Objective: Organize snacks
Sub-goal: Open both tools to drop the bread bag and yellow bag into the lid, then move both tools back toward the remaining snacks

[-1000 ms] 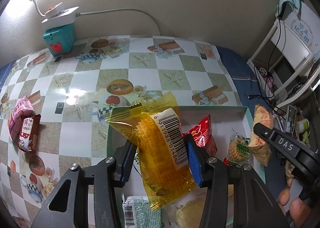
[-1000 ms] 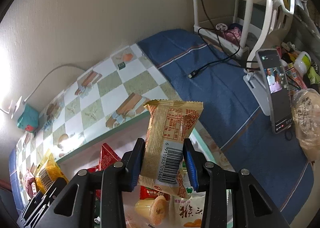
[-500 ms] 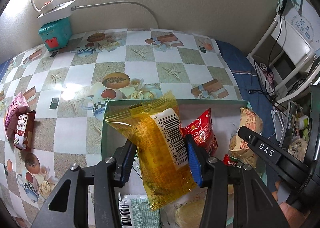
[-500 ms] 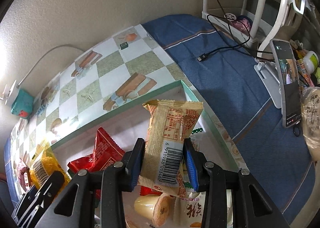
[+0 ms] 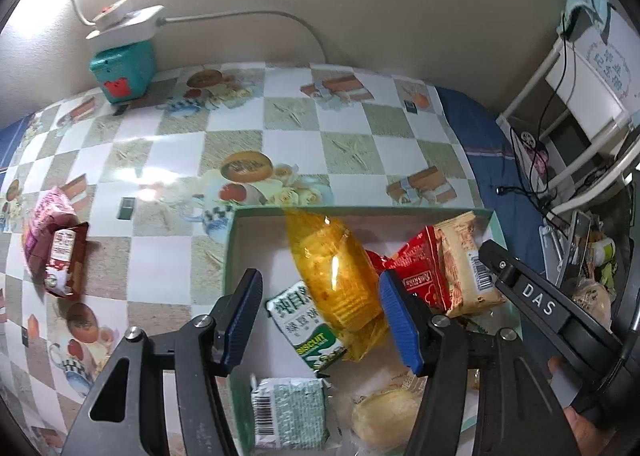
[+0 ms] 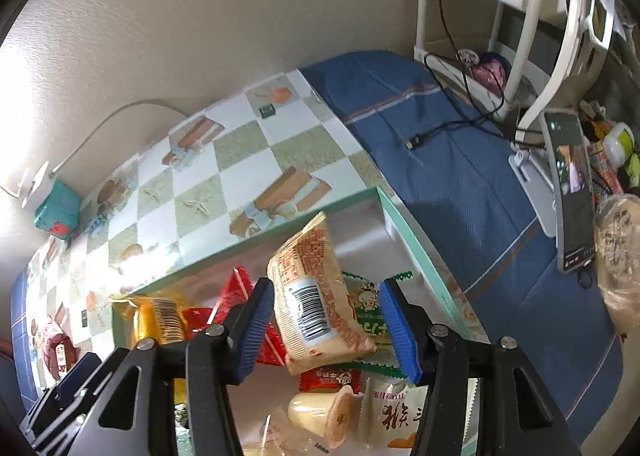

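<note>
A green-rimmed box [image 5: 360, 210] [image 6: 416, 232] with a white floor holds several snack packets. My left gripper [image 5: 320, 320] is open above it; the yellow packet [image 5: 338, 280] lies loose between its fingers, on a green biscuit packet [image 5: 304, 320]. My right gripper [image 6: 326, 328] is open too; the beige barcode packet [image 6: 316, 304] [image 5: 464, 264] sits free between its fingers, over a red packet [image 6: 236, 292] and other snacks. Two packets, pink [image 5: 46, 216] and dark red [image 5: 64, 260], lie on the checked tablecloth at the left.
A teal box [image 5: 122, 68] with a white power strip on it stands by the wall at the back left. A blue cloth [image 6: 460, 184], a phone on a stand [image 6: 570, 192], a cable and a white rack [image 6: 532, 36] lie to the right.
Both grippers have opened. The yellow packet has dropped from the left one into the box, and the beige packet has dropped from the right one into the box.
</note>
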A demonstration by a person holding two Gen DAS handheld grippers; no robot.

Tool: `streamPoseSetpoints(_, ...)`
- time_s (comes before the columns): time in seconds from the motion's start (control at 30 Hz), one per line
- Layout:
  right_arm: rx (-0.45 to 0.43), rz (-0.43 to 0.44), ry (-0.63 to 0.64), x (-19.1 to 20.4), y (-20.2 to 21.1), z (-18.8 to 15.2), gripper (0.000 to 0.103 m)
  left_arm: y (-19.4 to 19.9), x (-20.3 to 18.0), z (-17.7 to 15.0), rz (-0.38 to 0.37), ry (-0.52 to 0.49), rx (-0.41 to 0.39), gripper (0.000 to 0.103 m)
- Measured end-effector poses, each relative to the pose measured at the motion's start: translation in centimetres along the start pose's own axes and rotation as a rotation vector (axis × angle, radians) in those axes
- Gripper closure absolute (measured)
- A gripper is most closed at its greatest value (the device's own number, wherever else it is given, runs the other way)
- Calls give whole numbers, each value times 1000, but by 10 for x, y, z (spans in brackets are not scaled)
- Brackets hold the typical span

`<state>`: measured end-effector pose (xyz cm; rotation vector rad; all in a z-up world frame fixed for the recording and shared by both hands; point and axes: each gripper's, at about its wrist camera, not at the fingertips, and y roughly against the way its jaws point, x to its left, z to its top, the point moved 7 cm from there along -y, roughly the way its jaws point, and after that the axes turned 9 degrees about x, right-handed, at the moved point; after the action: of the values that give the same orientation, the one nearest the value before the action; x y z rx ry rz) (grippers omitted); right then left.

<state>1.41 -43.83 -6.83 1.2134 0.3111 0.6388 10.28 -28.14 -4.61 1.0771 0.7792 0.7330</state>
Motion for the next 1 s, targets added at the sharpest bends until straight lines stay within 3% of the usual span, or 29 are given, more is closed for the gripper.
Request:
streamPoseSetpoints(0.03, -7, -1, 5, 1, 3, 1, 37, 4, 4, 1, 11, 9, -3, 39)
streamPoseSetpoints(0.1, -20, -3, 13, 4, 9, 2, 34, 12, 12, 3, 30, 24, -16, 26)
streamPoseSetpoints(0.2, -38, -15, 17, 6, 16, 3, 19, 20, 29, 7, 53, 62, -30, 24)
streamPoseSetpoints(0.3, -48, -21, 27, 8, 18, 5, 17, 26, 49, 10, 89, 102, -46, 16)
streamPoseSetpoints(0.57, -47, -35, 58, 17, 18, 3, 12, 37, 114, 12, 193, 239, -76, 15)
streamPoseSetpoints(0.6, -48, -39, 64, 19, 18, 2, 2, 38, 122, 12, 196, 259, -79, 15)
streamPoseSetpoints(0.63, -51, -43, 68, 21, 19, 2, 0, 40, 133, 12, 200, 287, -82, 15)
streamPoseSetpoints(0.73, -51, -43, 78, 29, 20, 1, 0, 46, 160, 10, 207, 346, -88, 15)
streamPoseSetpoints(0.83, -54, -46, 95, 39, 21, -1, 0, 52, 190, 7, 227, 417, -99, 1)
streamPoseSetpoints(1.0, -57, -53, 128, 58, 22, -6, 0, 65, 236, 2, 266, 513, -111, 1)
